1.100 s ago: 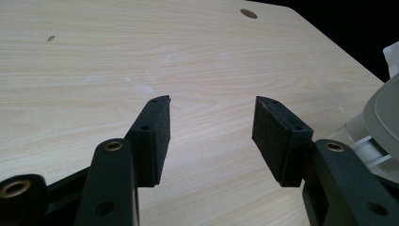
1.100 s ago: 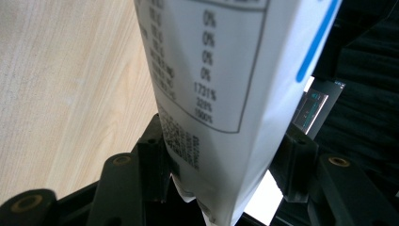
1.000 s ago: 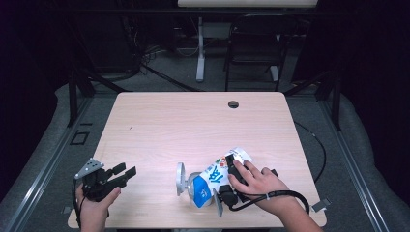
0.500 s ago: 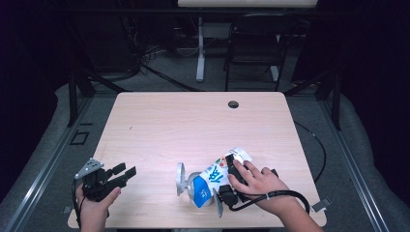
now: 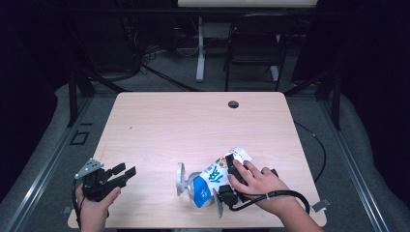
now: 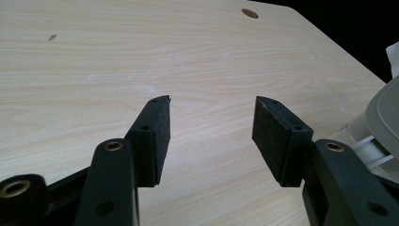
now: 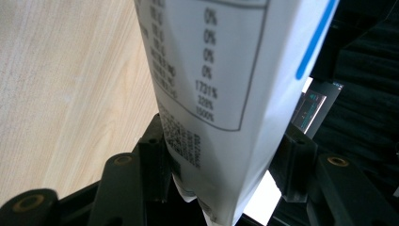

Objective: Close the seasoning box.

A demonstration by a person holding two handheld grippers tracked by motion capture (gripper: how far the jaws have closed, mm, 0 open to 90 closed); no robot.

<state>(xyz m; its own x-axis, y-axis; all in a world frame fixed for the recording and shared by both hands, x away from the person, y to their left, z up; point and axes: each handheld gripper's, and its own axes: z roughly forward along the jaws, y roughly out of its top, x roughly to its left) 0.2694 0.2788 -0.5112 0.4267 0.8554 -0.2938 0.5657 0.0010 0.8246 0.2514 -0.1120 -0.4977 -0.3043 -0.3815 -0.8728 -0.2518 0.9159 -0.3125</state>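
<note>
carton [image 7: 221, 70] | white side panel, boxed table in black print | column of percentages: 0%, 0%, 0%, 0%, then 1731%, 329%, 1500% nearest the carton's lower end | smaller print beside and below the box: too blurred to read

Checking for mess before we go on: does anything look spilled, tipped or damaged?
The carton lies tipped on its side near the table's front edge, clamped in the right gripper. No spill shows on the wood, and no damage that I can tell.

Carton [image 5: 212, 179] lying on table [image 5: 193, 125] near front edge, right tool [image 5: 231, 180] around it, left tool [image 5: 123, 175] well left
</note>
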